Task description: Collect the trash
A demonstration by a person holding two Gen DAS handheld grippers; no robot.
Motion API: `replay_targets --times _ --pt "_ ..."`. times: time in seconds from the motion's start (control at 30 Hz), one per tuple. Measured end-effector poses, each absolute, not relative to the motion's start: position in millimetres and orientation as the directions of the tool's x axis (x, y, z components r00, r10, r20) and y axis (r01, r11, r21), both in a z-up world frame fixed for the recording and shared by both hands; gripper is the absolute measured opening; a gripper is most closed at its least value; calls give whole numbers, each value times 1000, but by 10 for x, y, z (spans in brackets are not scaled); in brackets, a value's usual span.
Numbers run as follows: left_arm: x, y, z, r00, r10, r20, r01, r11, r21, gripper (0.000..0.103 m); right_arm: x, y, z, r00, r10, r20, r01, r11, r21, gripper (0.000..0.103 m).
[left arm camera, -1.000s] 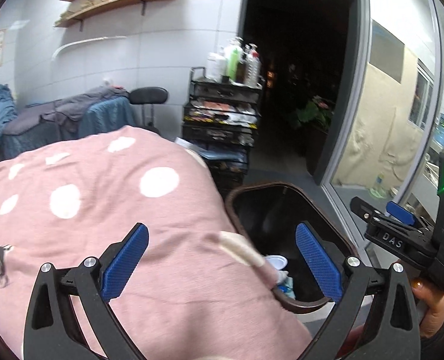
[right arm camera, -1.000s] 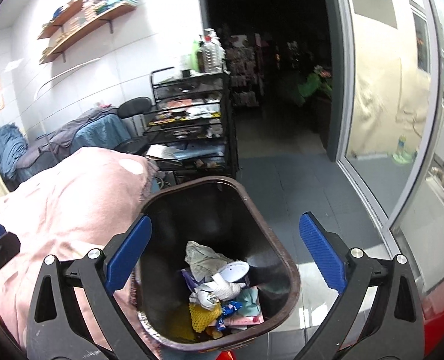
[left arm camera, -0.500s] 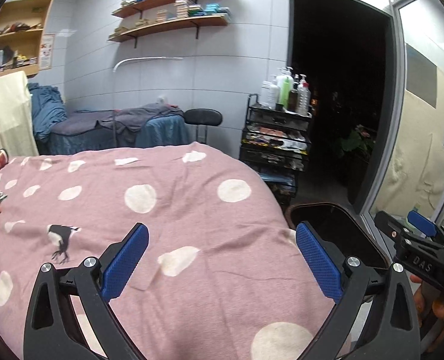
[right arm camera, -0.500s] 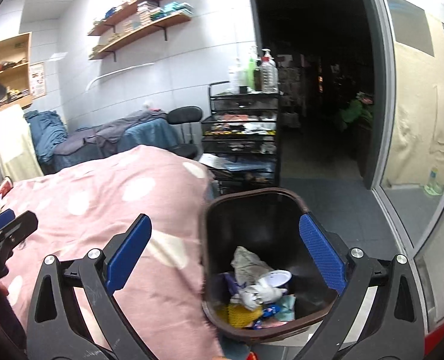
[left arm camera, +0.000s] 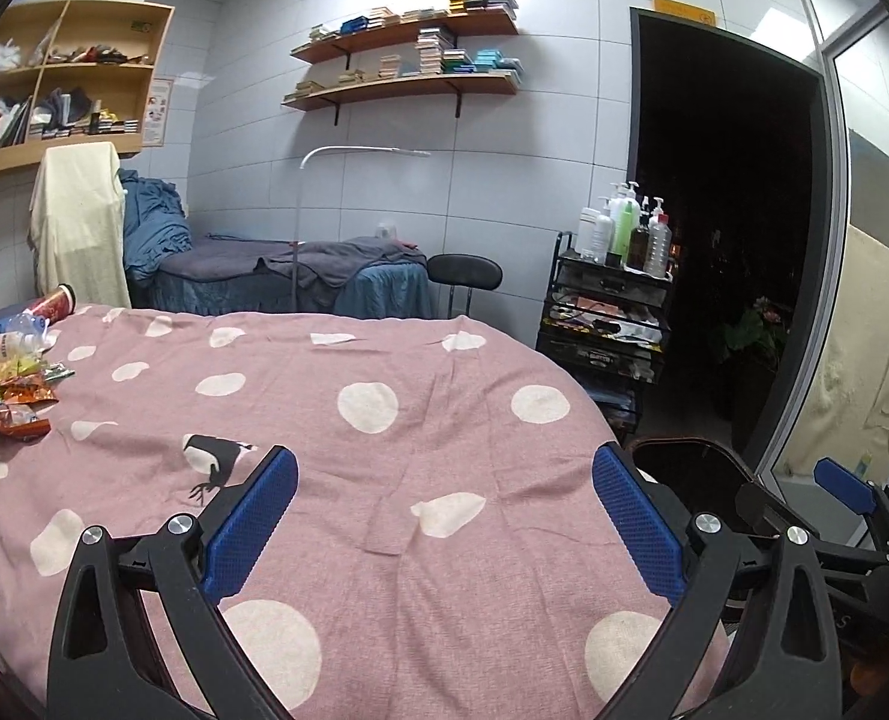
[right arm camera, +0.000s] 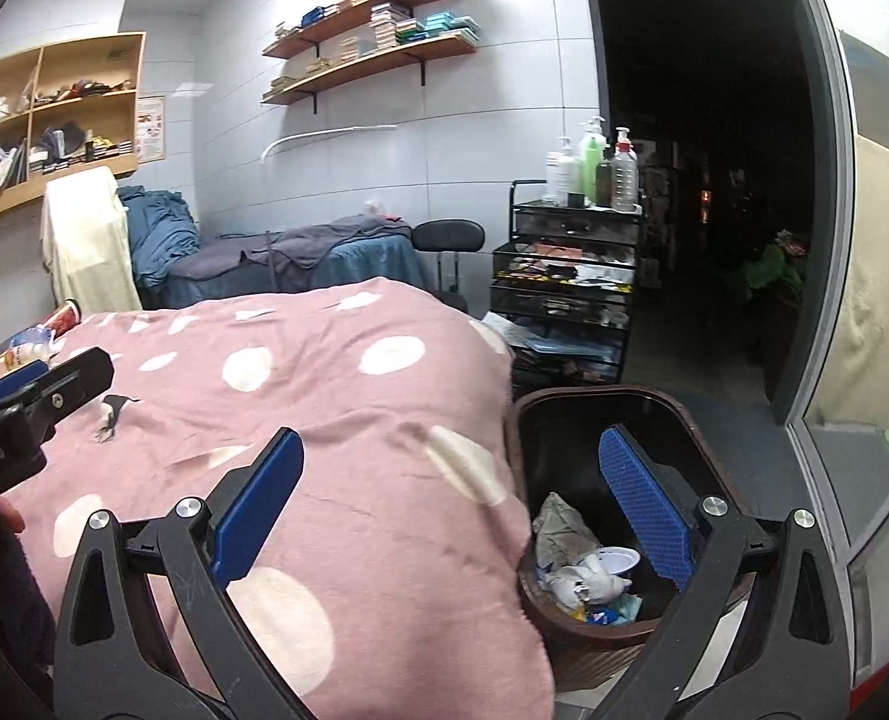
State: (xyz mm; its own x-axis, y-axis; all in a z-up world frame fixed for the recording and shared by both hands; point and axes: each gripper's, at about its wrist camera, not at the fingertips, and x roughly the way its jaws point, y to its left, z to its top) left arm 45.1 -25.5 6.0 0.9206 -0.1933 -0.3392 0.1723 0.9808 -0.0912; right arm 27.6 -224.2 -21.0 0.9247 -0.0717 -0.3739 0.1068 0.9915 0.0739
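Pink dotted blanket (left arm camera: pixel 384 420) hides our bin's (right arm camera: pixel 678 414) near-left rim; both claws, left gripper (left arm camera: pixel 444 516) and right gripper (right arm camera: pixel 450 504), gape empty.

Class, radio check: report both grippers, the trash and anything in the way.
Left gripper open, empty. Right gripper open, empty. Wrappers lie on far bed corner; bin part-filled beside bed. Path looks clear.

Your path across the pink polka-dot blanket (left arm camera: pixel 384 480) lies bare up to the crumpled snack wrappers (left arm camera: pixel 12 402) at its far left edge; the dark brown plastic bin (right arm camera: pixel 570 414) abuts the right edge.
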Motion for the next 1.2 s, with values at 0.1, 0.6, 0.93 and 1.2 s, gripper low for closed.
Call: replay_targets --times 0.1,0.6,0.93,1.2 --pt "442 -198 29 923 -178 -342 153 983 -98 98 237 -2157 -211 929 -63 -365 90 994 57 97" --pt "354 -154 43 934 -164 -316 140 985 -96 98 208 -2116 -191 929 -50 -366 79 995 64 97" --pt "336 -181 46 932 -170 -321 148 985 -93 98 240 -2163 -190 929 -53 -367 83 994 66 97" --pt "330 -188 55 933 -168 -320 147 985 -90 98 244 -2167 -183 928 -52 -368 82 994 66 97"
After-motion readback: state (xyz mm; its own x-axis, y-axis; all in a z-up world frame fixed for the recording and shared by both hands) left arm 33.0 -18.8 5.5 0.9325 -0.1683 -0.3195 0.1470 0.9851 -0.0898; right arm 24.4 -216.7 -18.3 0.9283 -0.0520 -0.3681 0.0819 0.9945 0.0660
